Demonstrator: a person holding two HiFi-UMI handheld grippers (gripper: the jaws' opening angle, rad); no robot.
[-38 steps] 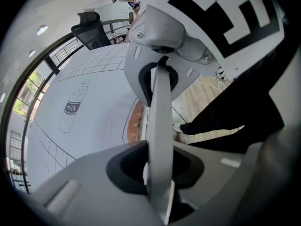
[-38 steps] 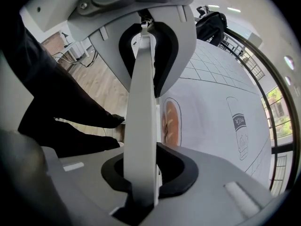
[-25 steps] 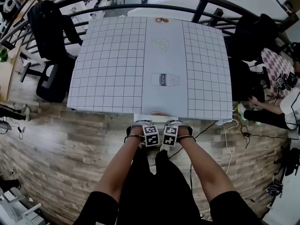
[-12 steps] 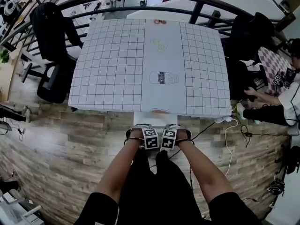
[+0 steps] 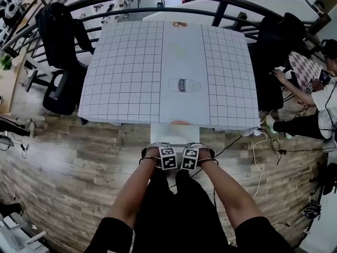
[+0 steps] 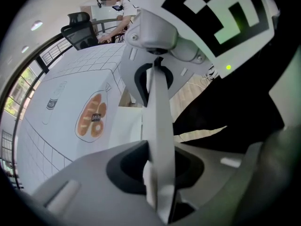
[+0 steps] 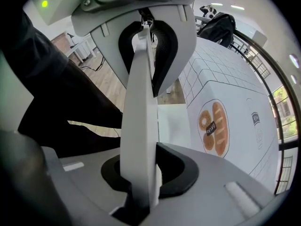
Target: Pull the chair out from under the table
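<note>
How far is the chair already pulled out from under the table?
Done: the left gripper and the right gripper are each shut on the chair backrest. In hand: the pull itself; a strip of the white seat shows past the near edge of the table. Left: the rest of the seat lies hidden under the table, so more pulling is needed.

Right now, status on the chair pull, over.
Left gripper and right gripper both shut on chair back. Seat partly out past table edge. White cable on floor to the right, apart from chair.
</note>
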